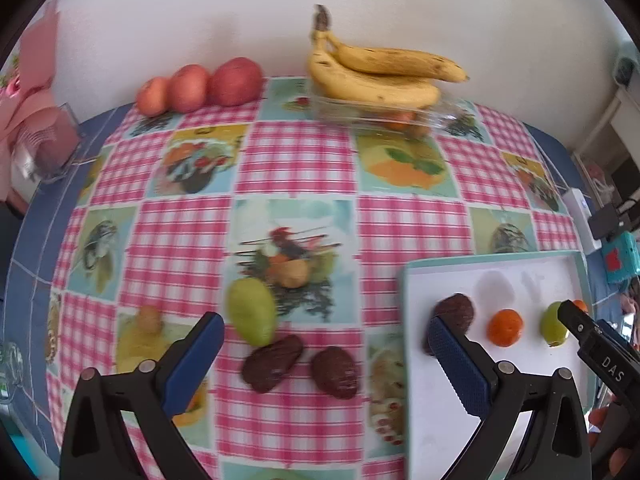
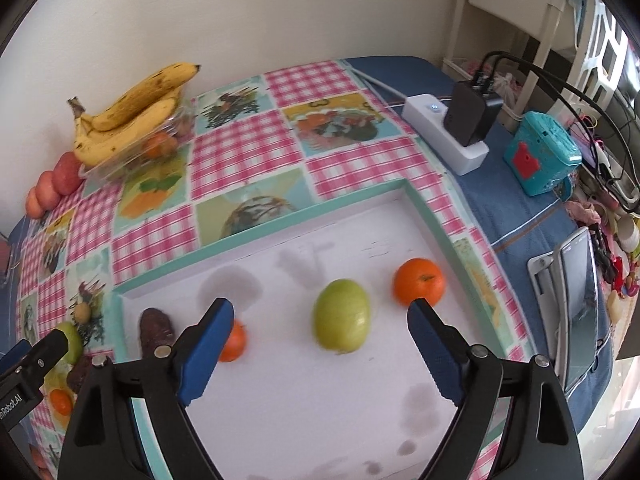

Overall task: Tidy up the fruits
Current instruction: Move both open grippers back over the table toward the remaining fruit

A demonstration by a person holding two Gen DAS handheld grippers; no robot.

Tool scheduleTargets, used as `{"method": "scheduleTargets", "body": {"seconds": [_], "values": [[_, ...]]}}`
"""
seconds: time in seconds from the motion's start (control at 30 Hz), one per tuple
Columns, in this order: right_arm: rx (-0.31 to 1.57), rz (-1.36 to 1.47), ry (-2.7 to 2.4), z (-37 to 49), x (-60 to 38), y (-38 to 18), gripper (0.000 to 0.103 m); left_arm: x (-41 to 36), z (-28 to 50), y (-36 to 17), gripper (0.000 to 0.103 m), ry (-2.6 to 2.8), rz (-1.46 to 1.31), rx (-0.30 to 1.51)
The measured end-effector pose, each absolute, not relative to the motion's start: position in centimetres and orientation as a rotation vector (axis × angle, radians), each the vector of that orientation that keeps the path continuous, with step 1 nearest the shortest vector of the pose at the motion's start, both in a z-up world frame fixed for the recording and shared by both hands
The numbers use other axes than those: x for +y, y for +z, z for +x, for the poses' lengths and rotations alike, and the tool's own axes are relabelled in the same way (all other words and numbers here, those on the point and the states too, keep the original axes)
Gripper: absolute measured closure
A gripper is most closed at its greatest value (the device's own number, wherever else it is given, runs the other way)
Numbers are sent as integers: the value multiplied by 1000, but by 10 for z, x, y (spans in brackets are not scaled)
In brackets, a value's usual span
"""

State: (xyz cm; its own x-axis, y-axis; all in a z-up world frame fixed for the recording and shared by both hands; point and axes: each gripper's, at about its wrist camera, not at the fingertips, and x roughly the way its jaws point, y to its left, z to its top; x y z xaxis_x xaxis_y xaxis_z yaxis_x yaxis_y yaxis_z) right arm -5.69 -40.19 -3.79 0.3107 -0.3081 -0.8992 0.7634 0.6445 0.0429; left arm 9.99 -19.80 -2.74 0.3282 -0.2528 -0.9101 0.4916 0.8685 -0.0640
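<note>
Left fingers (image 1: pixel 326 354): spread wide with nothing between them; I see their blue pads hanging over the tabletop, the right one crossing the tray's near-left corner.
Dark fruits (image 1: pixel 272 363): two lie on the cloth right in the gap of my left fingers, the second (image 1: pixel 335 372) at 3 o'clock of the first, close but apart.
Green fruit on cloth (image 1: pixel 252 310): just off the first dark one, at about 11 o'clock; whether they touch I cannot tell.
Right fingers (image 2: pixel 320 354): also wide apart and empty, above the white tray floor.
Green fruit in tray (image 2: pixel 341 314): sits between my right fingers, slightly beyond the tips, touching neither.
Oranges in tray: one (image 2: pixel 419 281) at 2 o'clock of that green fruit, just past my right pad; another (image 2: pixel 234 342) partly hidden behind the left pad.
Dark fruit in tray (image 2: pixel 156 332): at the tray's left end, at 9 o'clock of the hidden orange.
Tray (image 2: pixel 256 232): white floor, teal rim, resting on the checked cloth at the tabletop's right side.
Tabletop (image 1: pixel 300 160): covered in pink check with fruit prints.
Bananas (image 1: pixel 376 76): a bunch laid across a clear container (image 1: pixel 384 116) at 12 o'clock by the wall; orange fruit shows through its side.
Red apples (image 1: pixel 200 86): three in a row against the wall, at 9 o'clock of the bananas.
Beyond the tray at 1 o'clock in my right view: a white power strip (image 2: pixel 444 136) with a black adapter plugged in, and a teal box (image 2: pixel 542 154).
</note>
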Motion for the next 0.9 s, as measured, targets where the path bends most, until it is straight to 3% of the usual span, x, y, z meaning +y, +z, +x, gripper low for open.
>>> {"method": "scheduleTargets", "body": {"seconds": [0.9], "values": [[1079,477,-500,32,-261,-32,14,-21,171,-3,0,-258,109,1119]]}}
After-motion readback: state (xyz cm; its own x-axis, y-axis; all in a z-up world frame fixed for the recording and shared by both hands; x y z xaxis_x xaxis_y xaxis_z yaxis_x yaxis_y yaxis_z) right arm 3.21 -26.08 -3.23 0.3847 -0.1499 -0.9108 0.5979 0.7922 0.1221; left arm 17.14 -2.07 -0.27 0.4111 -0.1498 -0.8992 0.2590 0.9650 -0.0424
